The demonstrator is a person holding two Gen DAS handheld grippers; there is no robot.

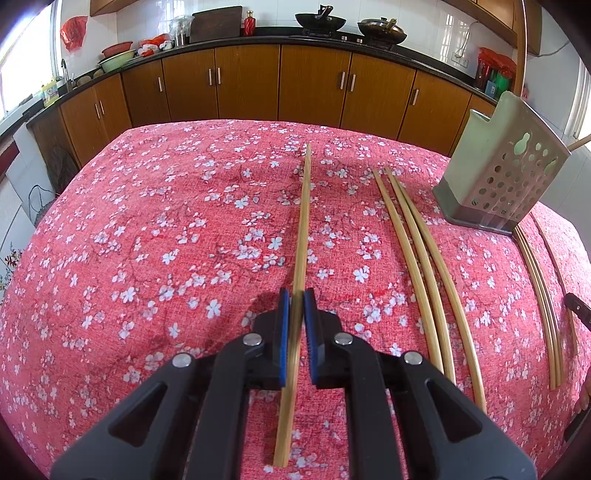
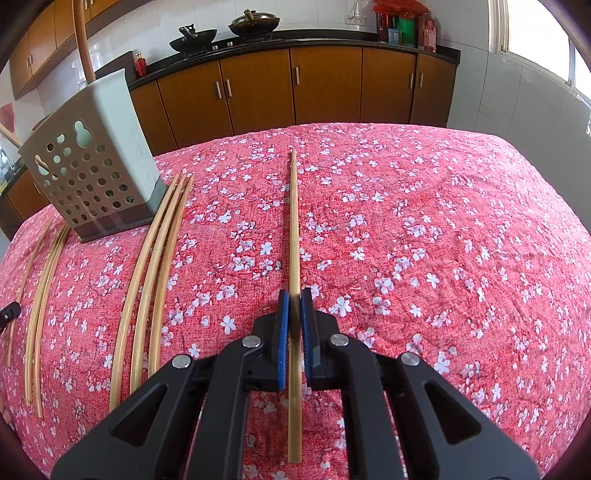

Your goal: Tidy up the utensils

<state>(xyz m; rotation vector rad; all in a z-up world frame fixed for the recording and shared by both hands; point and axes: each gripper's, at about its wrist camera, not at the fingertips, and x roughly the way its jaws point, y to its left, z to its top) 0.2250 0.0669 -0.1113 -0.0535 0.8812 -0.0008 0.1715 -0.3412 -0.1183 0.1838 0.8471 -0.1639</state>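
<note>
Both claws are each clenching one chopstick: the left claw (image 1: 296, 301) around its chopstick (image 1: 303, 218), the right claw (image 2: 294, 299) around its own (image 2: 294, 221). Each stick is pointing straight away from its camera, thin tip far, above the table (image 1: 147, 221). For a good insertion, I think each stick needs tilting upright over the holder (image 1: 506, 166), tip downward, while gripping firmly.

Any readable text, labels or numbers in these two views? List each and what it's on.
None readable.
Yellow bottle by the sink: has a label, too blurred to read.
Packages on the counter: print too small to read.
Red bag on the wall: no legible marks.
Holder, chopsticks, cloth: no text, only holes and flower print.
</note>
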